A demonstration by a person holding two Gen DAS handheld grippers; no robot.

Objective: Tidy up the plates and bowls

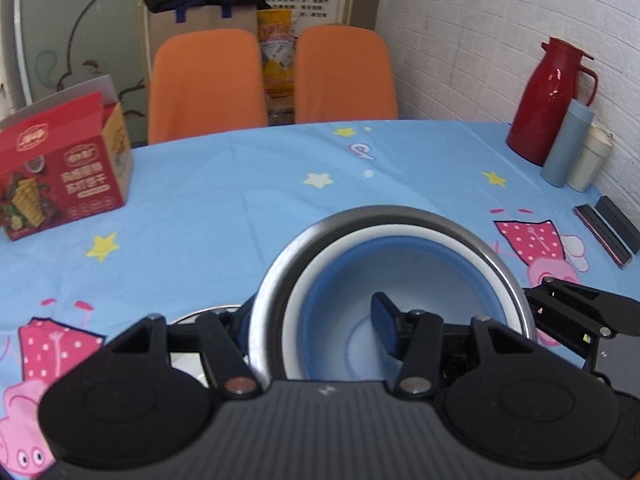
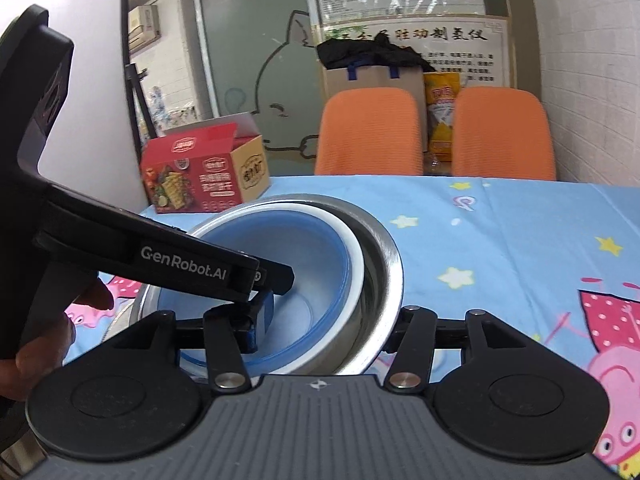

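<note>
A steel bowl (image 1: 516, 280) holds a white bowl (image 1: 404, 234) and a blue bowl (image 1: 420, 276) nested inside it. My left gripper (image 1: 316, 320) straddles the near-left wall of the stack, with one finger (image 1: 384, 320) inside the blue bowl and the other outside, so it looks shut on the wall. In the right wrist view my right gripper (image 2: 324, 328) straddles the near wall of the same steel bowl (image 2: 390, 264), with its left finger (image 2: 260, 320) inside the blue bowl (image 2: 304, 256). A steel plate (image 1: 200, 316) shows under the stack at the left.
The table has a blue cartoon cloth (image 1: 224, 184). A red snack box (image 1: 60, 168) stands at the far left. A red jug (image 1: 548, 100), a blue-grey bottle (image 1: 566, 144) and a cream cup (image 1: 592, 160) stand at the far right. Black cases (image 1: 604, 232) lie near the right edge. Two orange chairs (image 1: 208, 84) stand behind.
</note>
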